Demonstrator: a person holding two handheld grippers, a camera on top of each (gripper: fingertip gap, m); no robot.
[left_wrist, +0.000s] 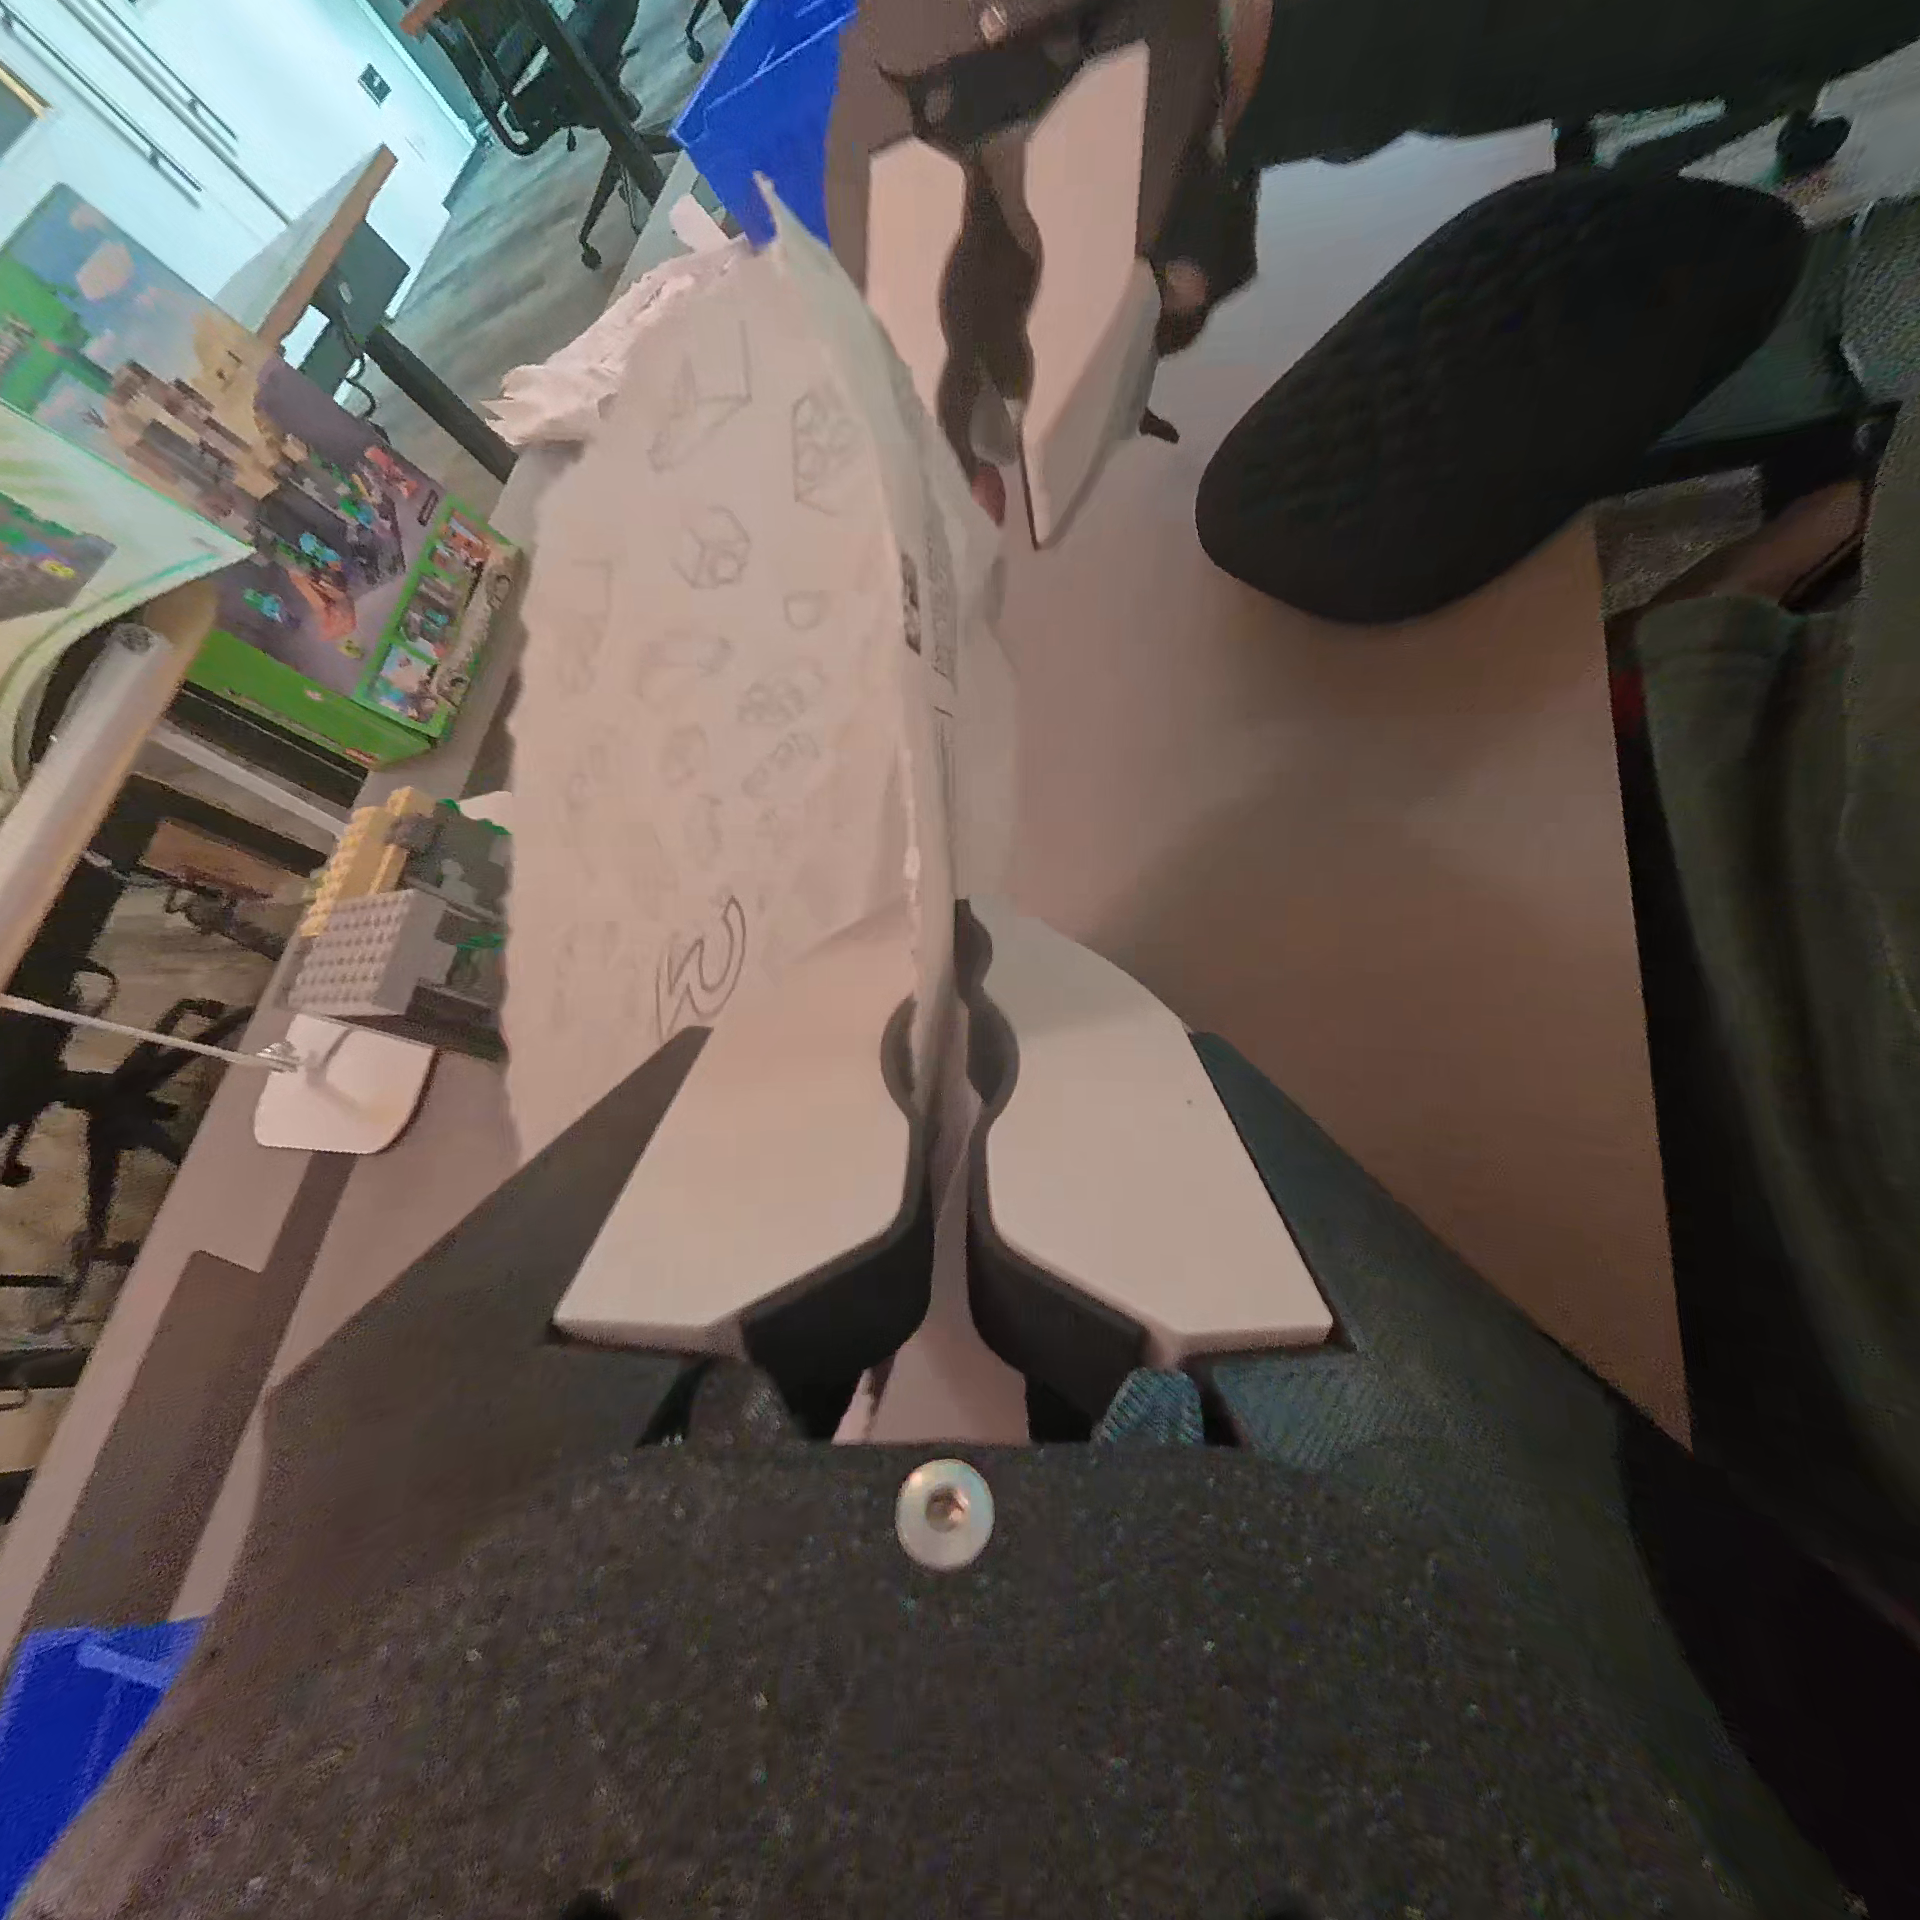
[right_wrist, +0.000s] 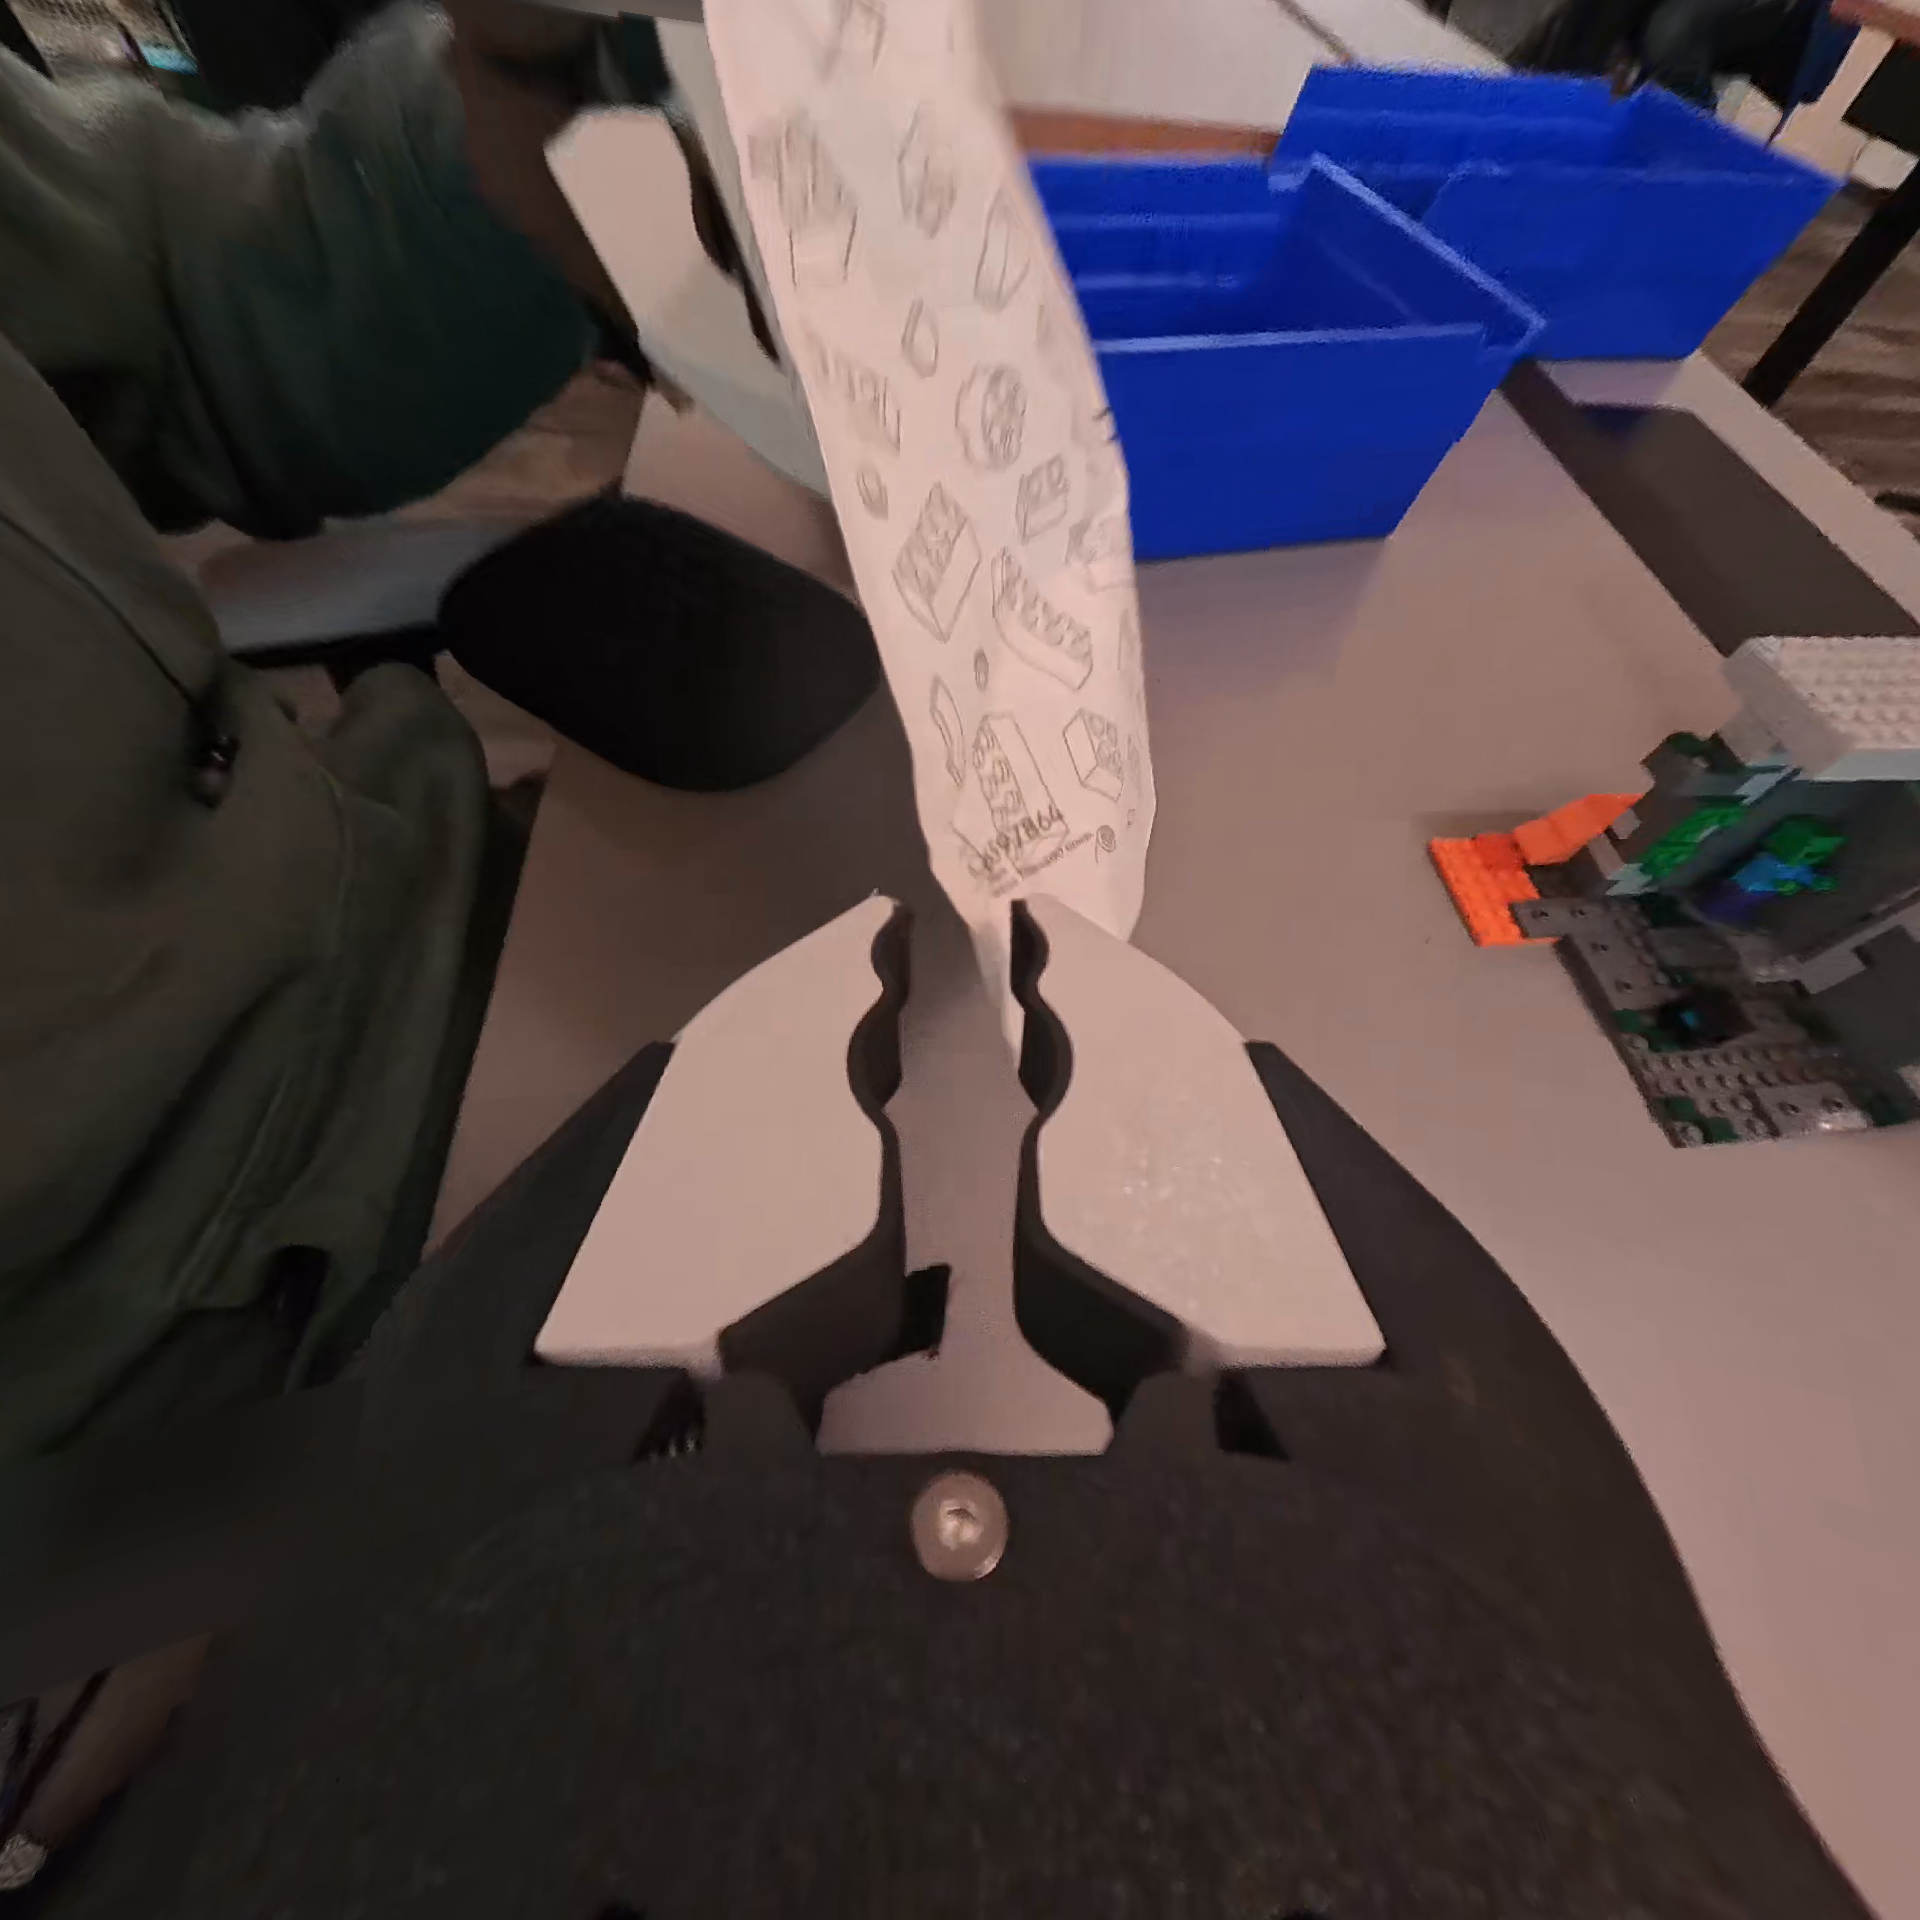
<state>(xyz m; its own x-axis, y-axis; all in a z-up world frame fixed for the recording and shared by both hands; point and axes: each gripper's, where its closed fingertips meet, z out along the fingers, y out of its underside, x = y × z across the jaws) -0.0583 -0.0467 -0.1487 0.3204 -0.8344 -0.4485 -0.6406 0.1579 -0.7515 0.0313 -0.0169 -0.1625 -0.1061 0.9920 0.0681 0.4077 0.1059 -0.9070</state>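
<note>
Left claw (left_wrist: 948, 966): clamped on the edge of the white paper bag (left_wrist: 727, 644) printed with brick drawings.
Right claw (right_wrist: 956, 920): parted, bag's lower corner between the fingers, left pad clear of it.
Bag: hangs above the grey table (right_wrist: 1299, 727), beside the blue bins (right_wrist: 1278, 353).
Brick model (right_wrist: 1745, 894): on the table, right of the bag.

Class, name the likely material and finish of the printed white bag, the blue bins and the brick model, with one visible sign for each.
White bag: probably matte paper; it creases and hangs limp.
Blue bins: likely rigid plastic; smooth, moulded walls.
Brick model: plastic; studded, bright, hard-edged pieces.
</note>
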